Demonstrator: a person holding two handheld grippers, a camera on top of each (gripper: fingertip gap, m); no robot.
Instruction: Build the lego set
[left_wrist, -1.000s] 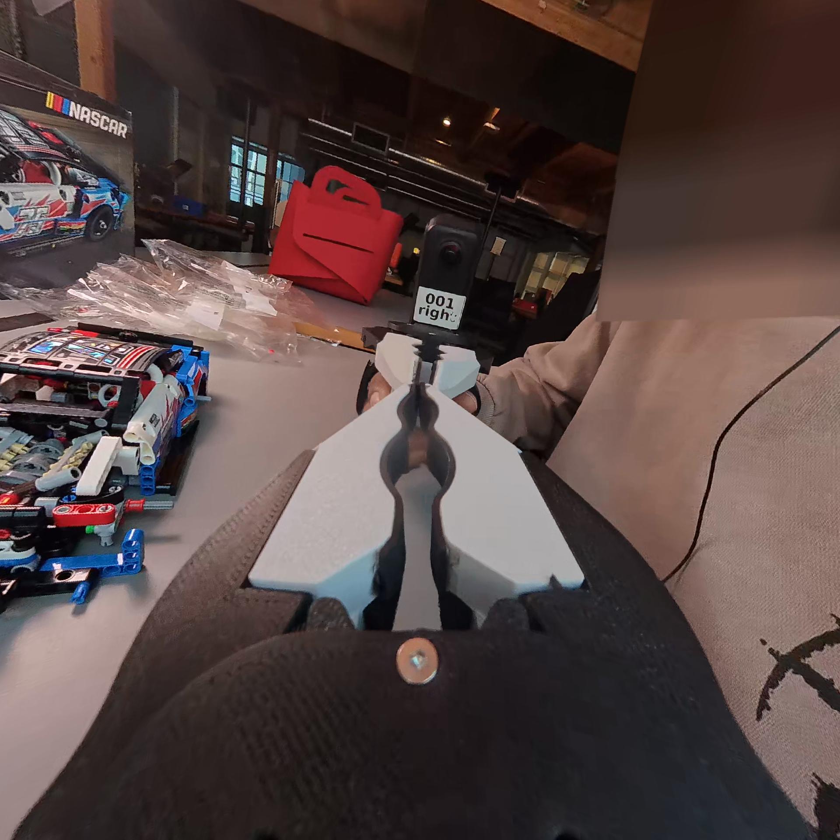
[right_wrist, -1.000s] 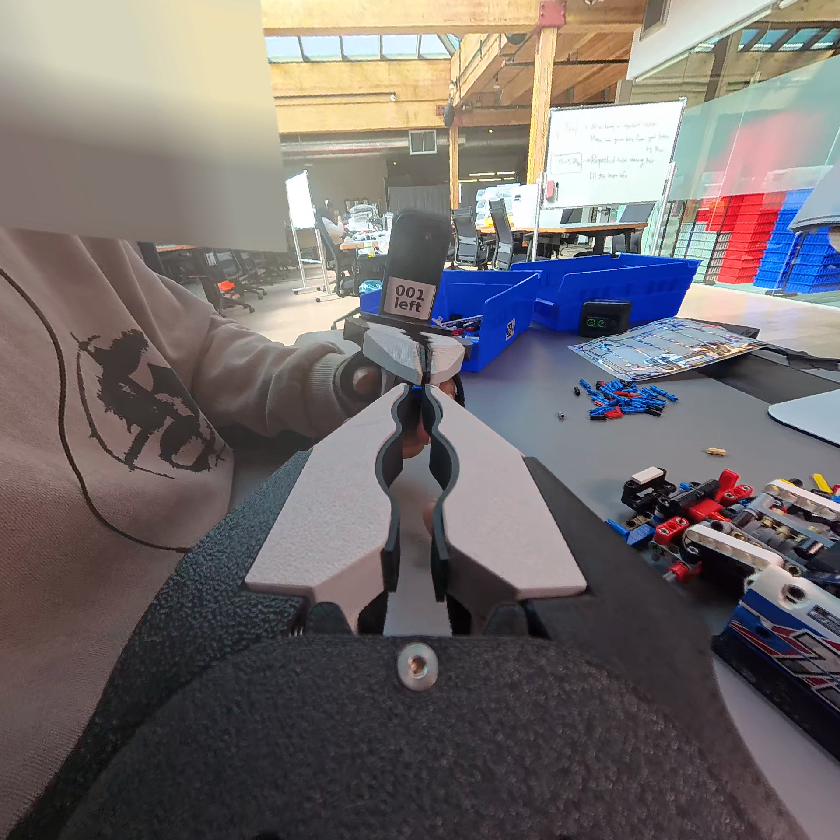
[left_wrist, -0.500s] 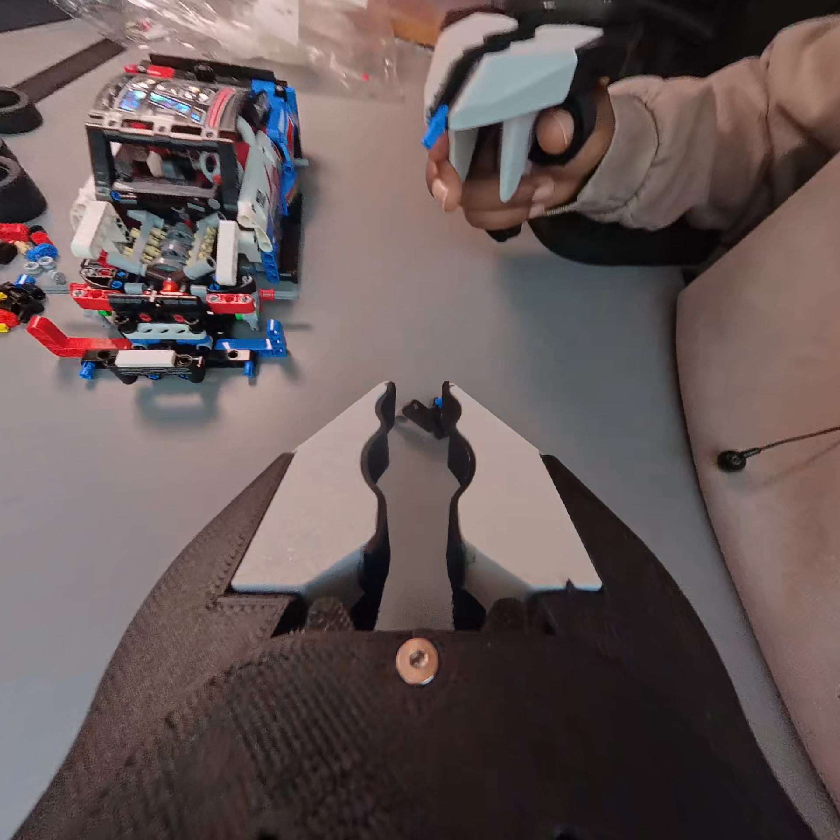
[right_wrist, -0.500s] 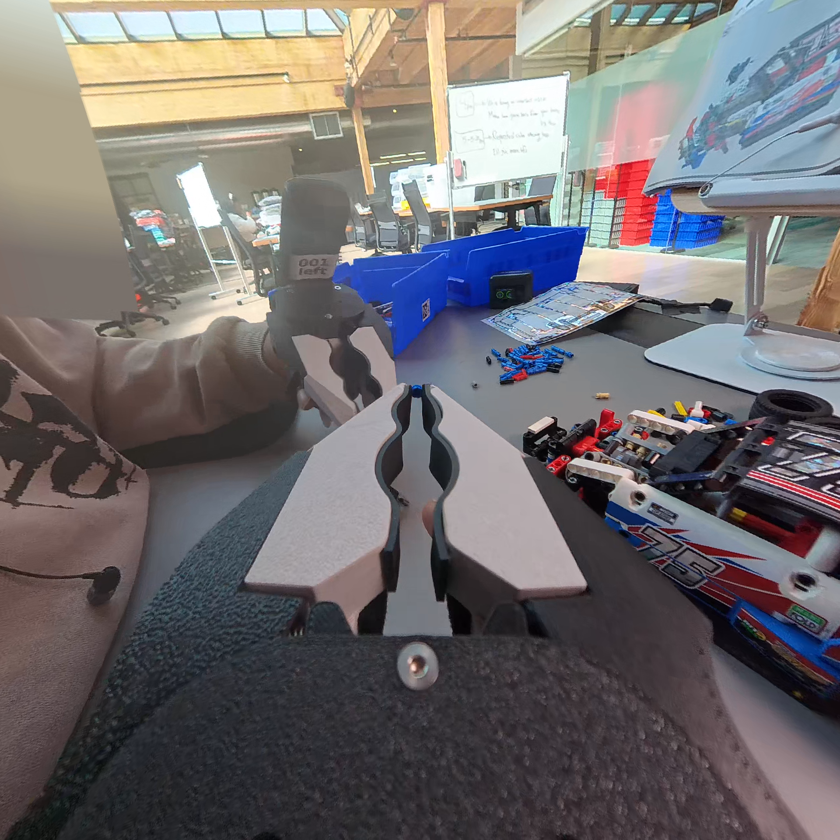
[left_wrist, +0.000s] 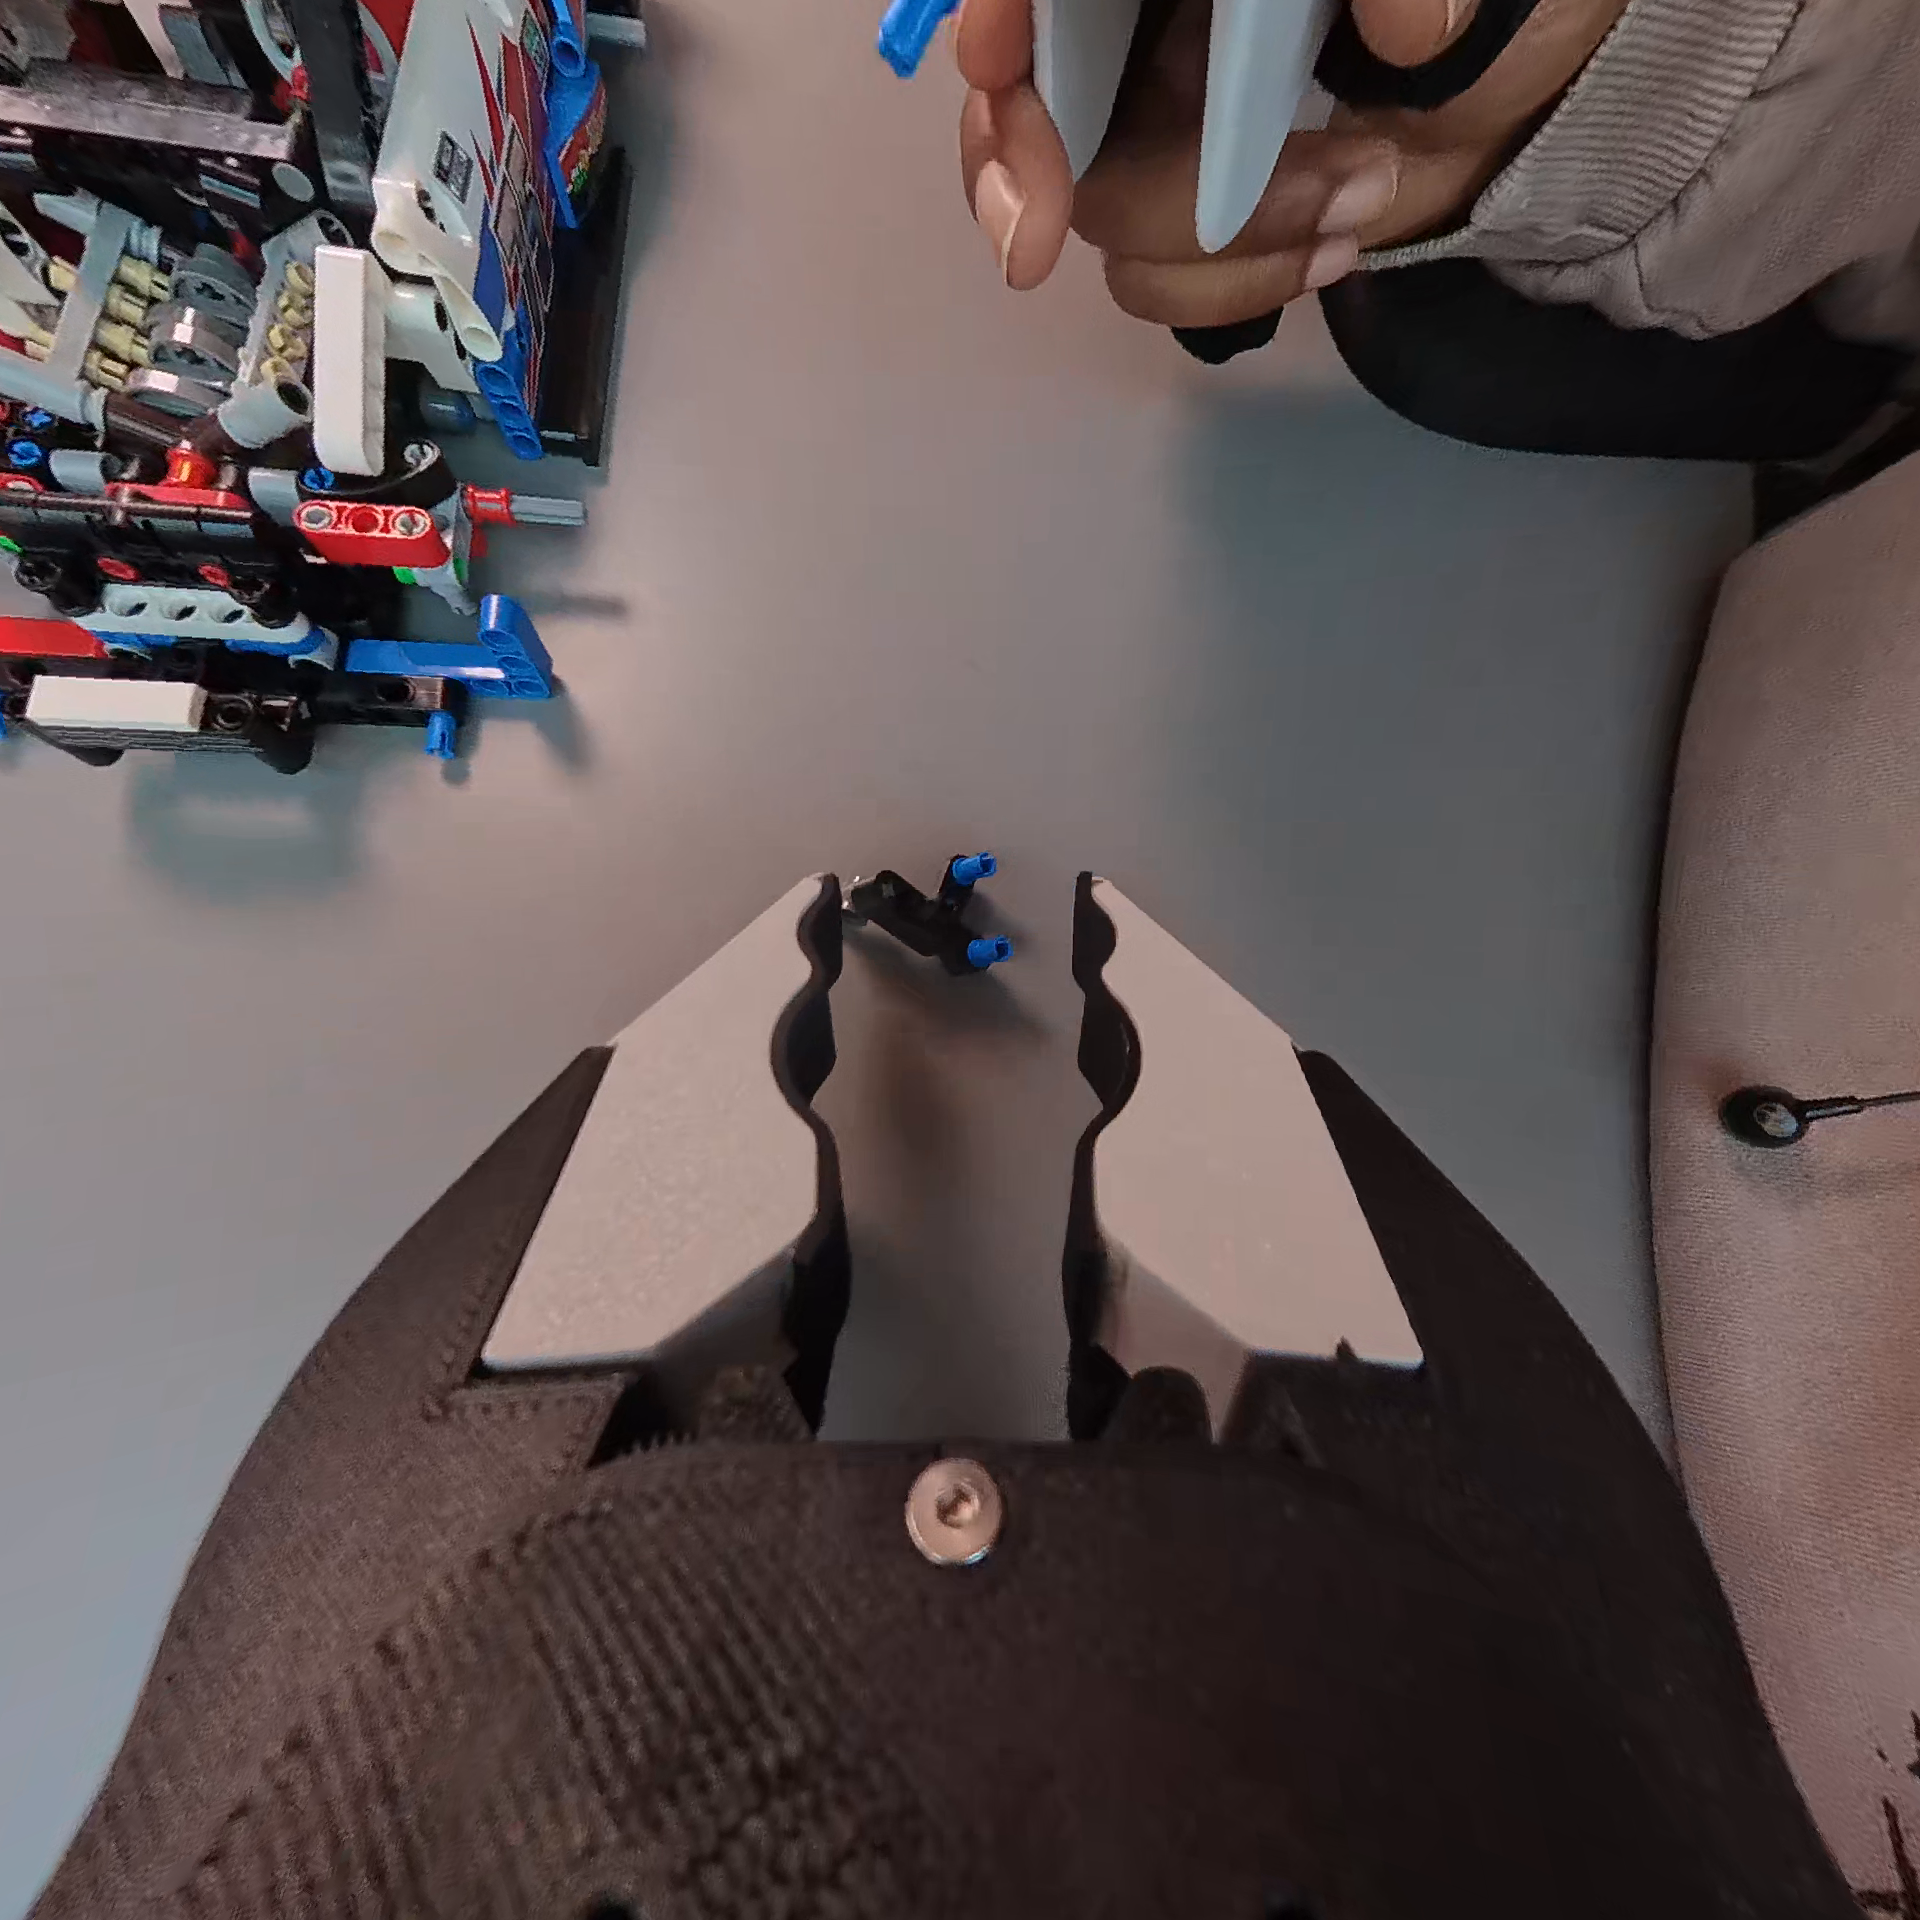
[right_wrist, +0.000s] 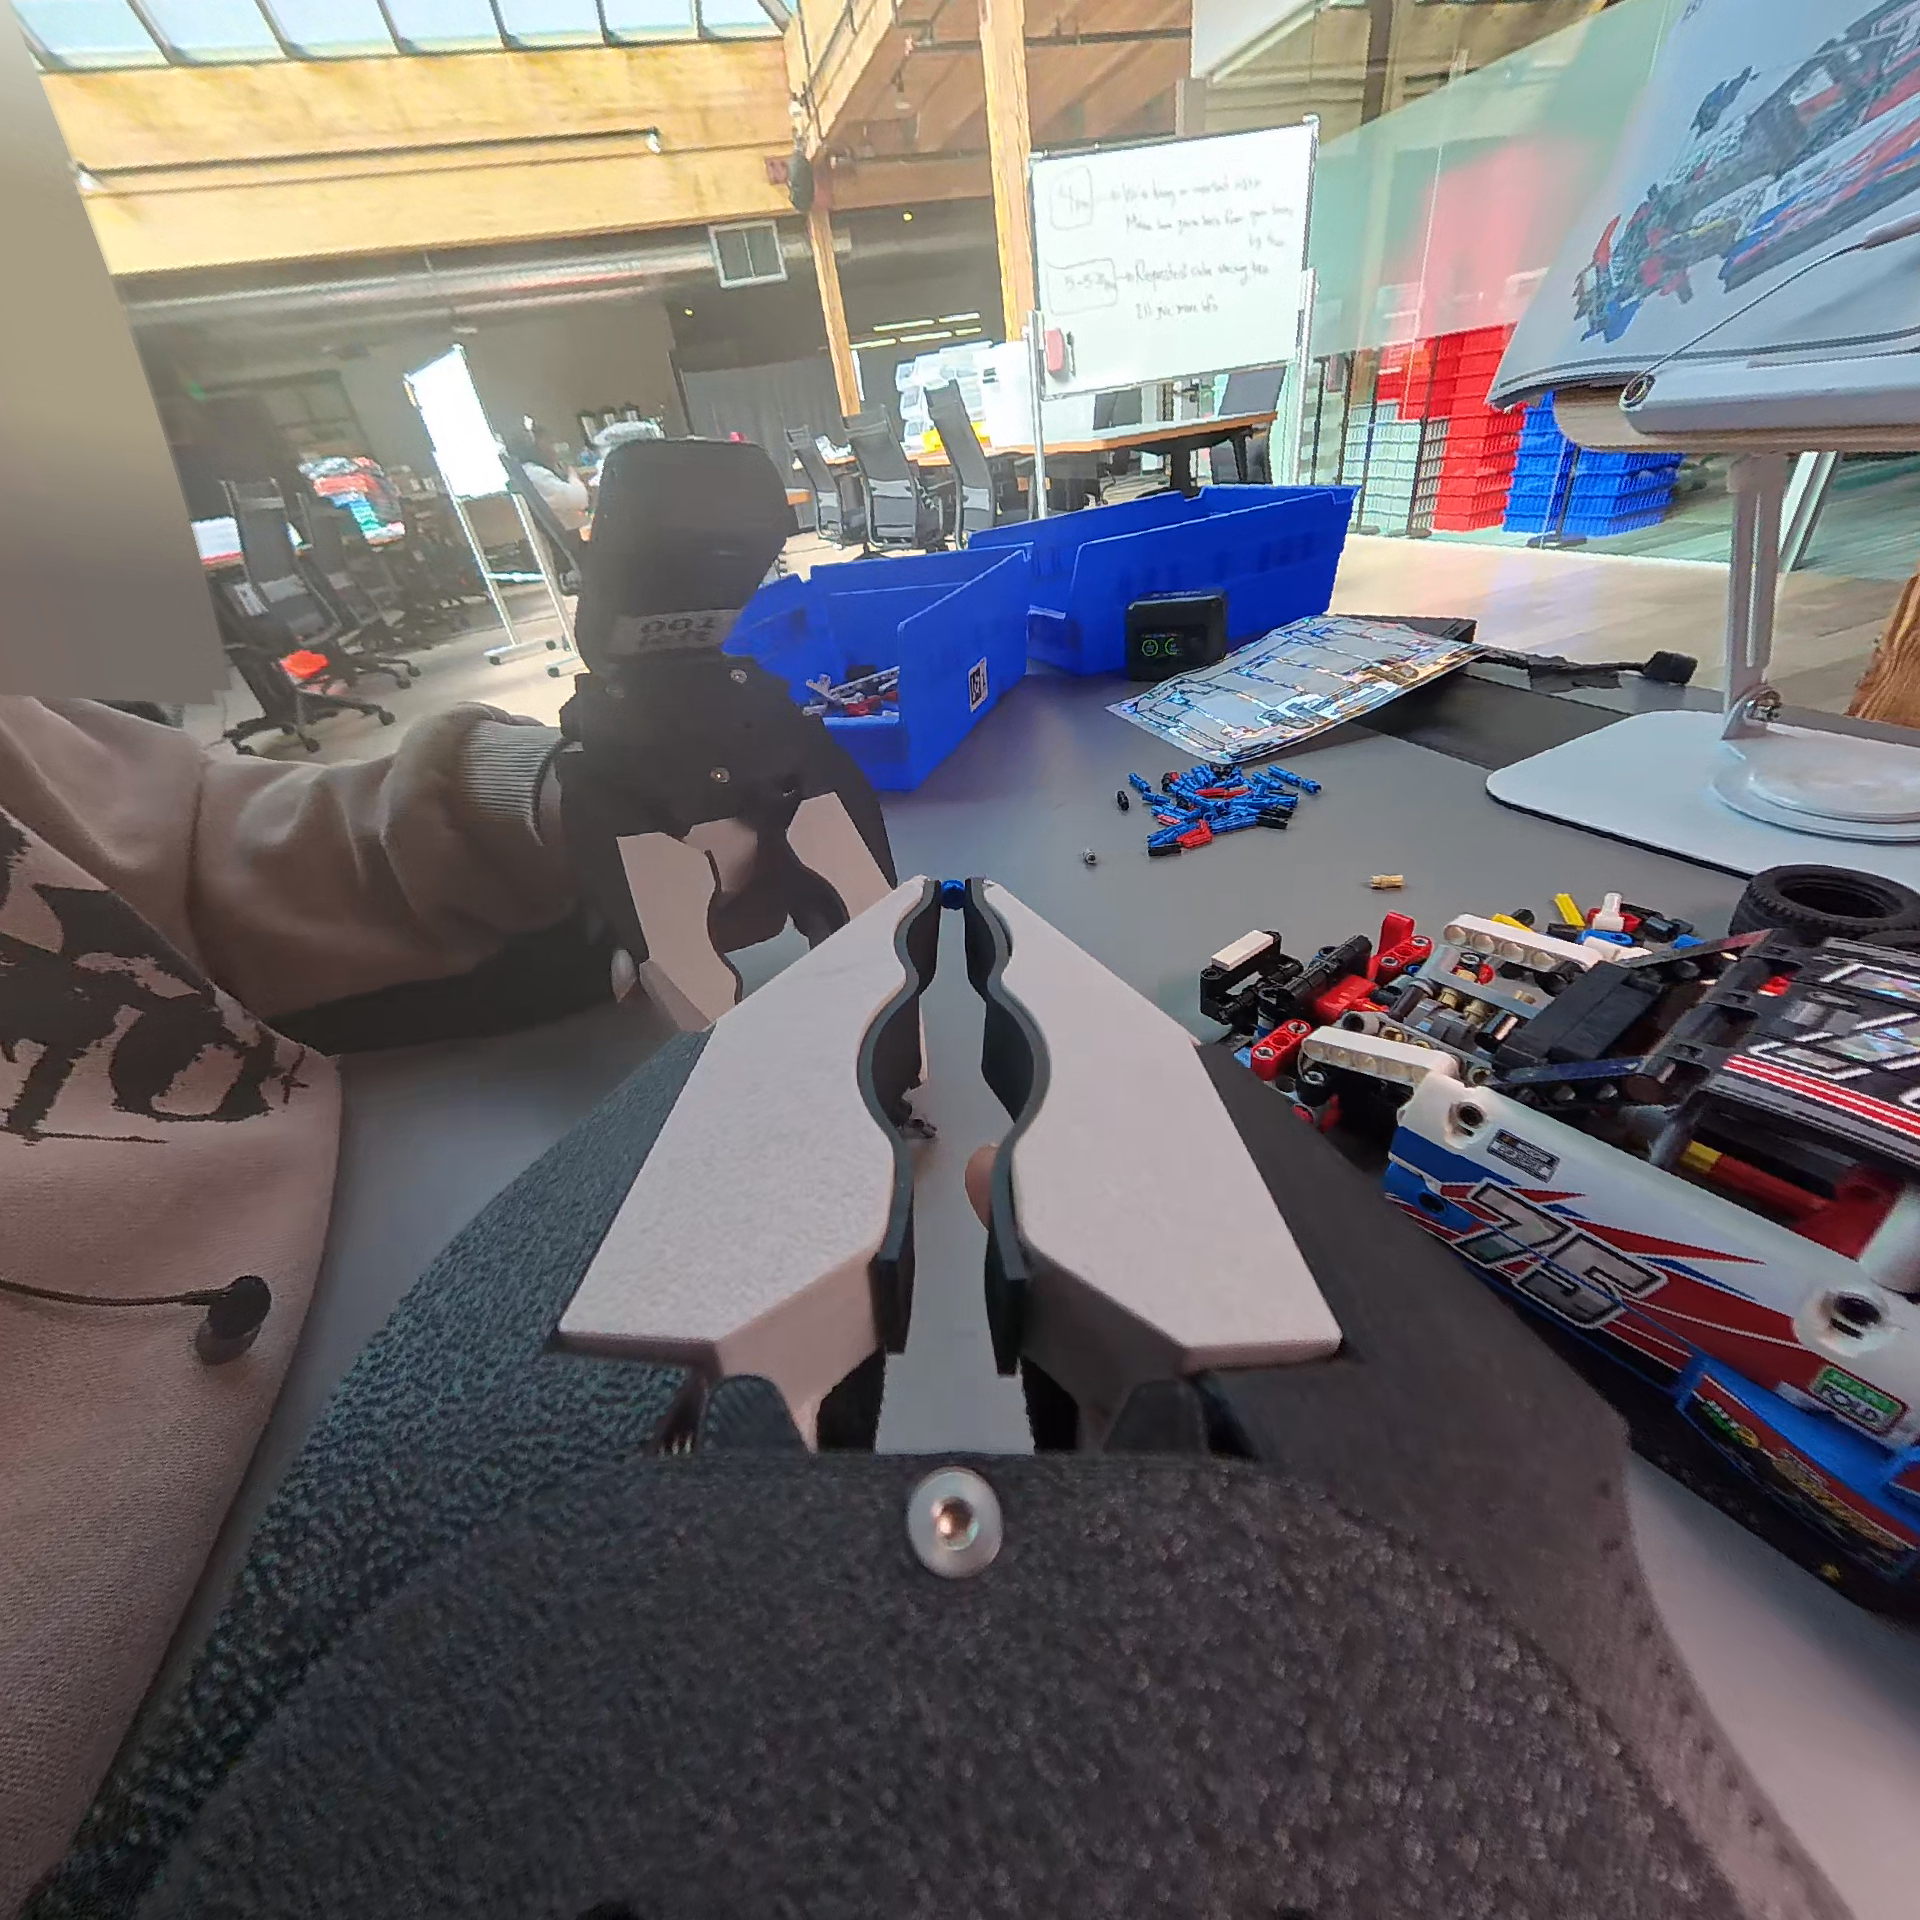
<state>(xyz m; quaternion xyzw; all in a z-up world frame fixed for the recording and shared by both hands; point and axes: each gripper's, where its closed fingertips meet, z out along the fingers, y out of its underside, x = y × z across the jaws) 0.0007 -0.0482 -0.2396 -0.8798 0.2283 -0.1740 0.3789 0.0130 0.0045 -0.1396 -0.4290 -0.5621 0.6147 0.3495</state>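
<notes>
The left gripper is spread apart over a black connector lying on the table, its 2 blue pins pointing right. The right gripper pinches a blue pin beside the car model.

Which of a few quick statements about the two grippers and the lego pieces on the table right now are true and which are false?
1. The left gripper is open. True.
2. The small black piece with blue pins is clamped in the left gripper. False: it lies on the grey table between the open fingertips.
3. The right gripper pinches a blue pin at its tips. True.
4. The lego car is finished with all wheels fitted. False: it is partly built, and a loose tyre lies beside it.
</notes>
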